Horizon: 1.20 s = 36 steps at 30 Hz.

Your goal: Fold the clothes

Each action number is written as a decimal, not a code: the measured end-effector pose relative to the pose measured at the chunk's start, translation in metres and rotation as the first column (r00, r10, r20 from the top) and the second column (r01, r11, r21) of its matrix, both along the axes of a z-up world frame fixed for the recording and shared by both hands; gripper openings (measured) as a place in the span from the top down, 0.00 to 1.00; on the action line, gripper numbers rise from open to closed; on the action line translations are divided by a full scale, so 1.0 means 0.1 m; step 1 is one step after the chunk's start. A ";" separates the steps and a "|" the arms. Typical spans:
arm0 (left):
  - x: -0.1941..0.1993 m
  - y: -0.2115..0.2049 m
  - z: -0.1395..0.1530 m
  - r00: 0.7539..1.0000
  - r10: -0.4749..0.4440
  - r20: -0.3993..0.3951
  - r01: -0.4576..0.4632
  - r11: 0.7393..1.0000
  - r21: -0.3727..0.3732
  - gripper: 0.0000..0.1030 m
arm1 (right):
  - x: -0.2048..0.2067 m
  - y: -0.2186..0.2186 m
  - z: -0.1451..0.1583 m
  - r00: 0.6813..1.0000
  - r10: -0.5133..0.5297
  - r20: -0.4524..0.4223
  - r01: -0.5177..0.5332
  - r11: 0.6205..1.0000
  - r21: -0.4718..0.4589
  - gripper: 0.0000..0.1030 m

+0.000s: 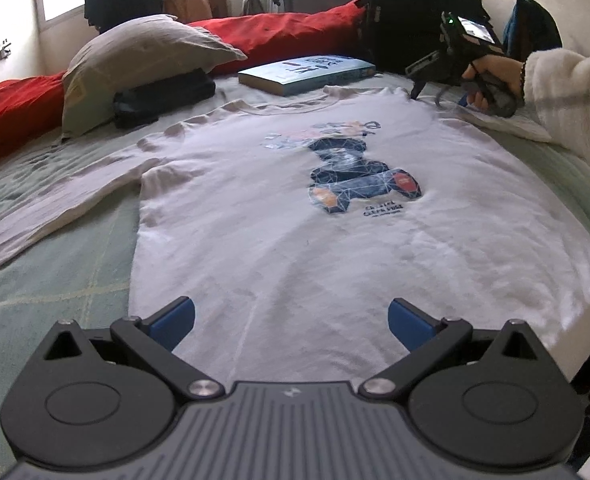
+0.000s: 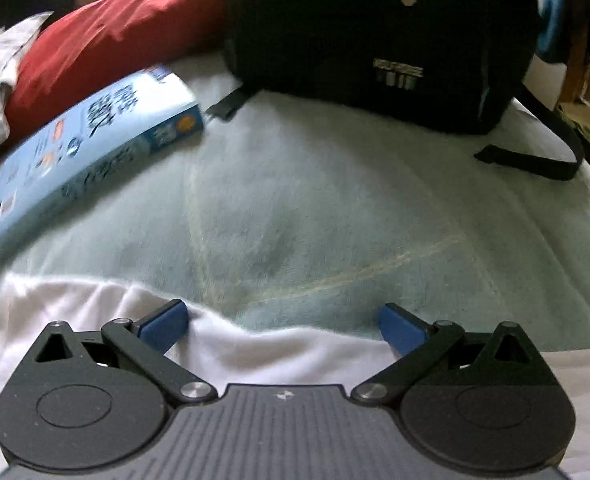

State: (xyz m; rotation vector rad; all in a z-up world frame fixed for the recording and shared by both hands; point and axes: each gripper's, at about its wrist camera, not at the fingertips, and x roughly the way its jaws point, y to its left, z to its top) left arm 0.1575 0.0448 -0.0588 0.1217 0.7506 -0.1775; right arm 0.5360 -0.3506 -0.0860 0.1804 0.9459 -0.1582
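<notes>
A white T-shirt (image 1: pixel 255 220) with a blue bear print lies flat, face up, on the pale green bedspread (image 1: pixel 55 272). My left gripper (image 1: pixel 291 320) is open and hovers over the shirt's hem, nothing between its blue pads. At the far right, by the shirt's shoulder, a hand in a white fleecy sleeve holds the right gripper (image 1: pixel 419 84). In the right wrist view that right gripper (image 2: pixel 283 326) is open, its pads wide apart over the white T-shirt edge (image 2: pixel 255 348), with bare bedspread beyond.
A light blue book (image 1: pixel 307 74) (image 2: pixel 95 152) lies past the collar. A black bag (image 2: pixel 379 40) (image 1: pixel 419 8) with loose straps stands behind it. A grey pillow (image 1: pixel 143 56) over a dark folded item, and a red bolster (image 1: pixel 279 36), line the far side.
</notes>
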 end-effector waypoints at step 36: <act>-0.39 -0.02 -0.13 0.996 -0.076 -0.044 0.076 0.997 0.000 0.01 | -2.92 1.17 0.61 0.768 0.639 0.054 -0.637 0.770 -0.049 0.00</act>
